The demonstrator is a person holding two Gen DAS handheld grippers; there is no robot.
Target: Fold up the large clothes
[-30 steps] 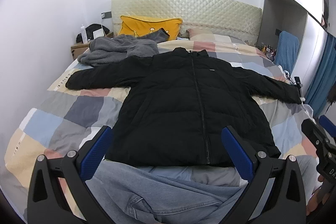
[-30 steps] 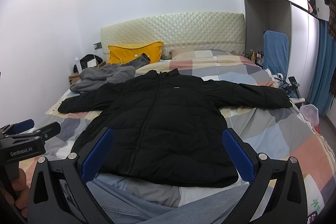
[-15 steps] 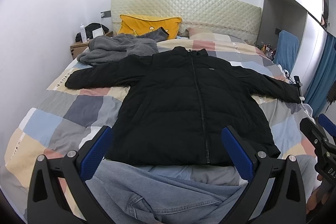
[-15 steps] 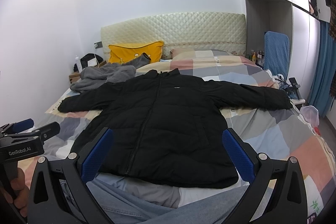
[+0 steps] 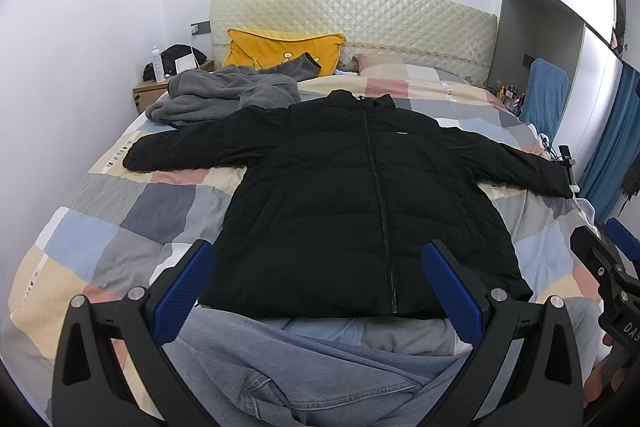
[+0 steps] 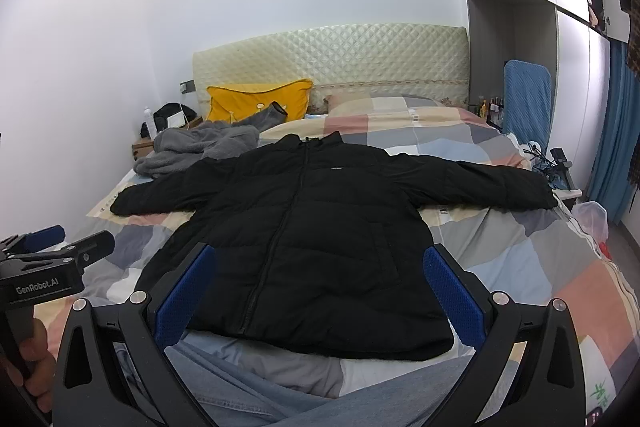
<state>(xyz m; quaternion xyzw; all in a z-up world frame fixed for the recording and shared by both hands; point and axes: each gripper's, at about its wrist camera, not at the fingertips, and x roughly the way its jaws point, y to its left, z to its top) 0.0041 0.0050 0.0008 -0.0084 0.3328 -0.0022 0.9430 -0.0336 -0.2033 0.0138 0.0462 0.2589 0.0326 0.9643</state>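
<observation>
A black puffer jacket lies flat, front up and zipped, on the checked bed, both sleeves spread out sideways; it also shows in the right wrist view. My left gripper is open and empty, held above the jacket's hem. My right gripper is open and empty, also above the hem. Each gripper shows at the edge of the other's view: the right one and the left one.
Blue denim clothing and a grey garment lie at the bed's near edge under the hem. A grey fleece and a yellow pillow lie near the headboard. A nightstand stands left, a blue chair right.
Both views have shifted only slightly; the jacket and both open grippers are as before.
</observation>
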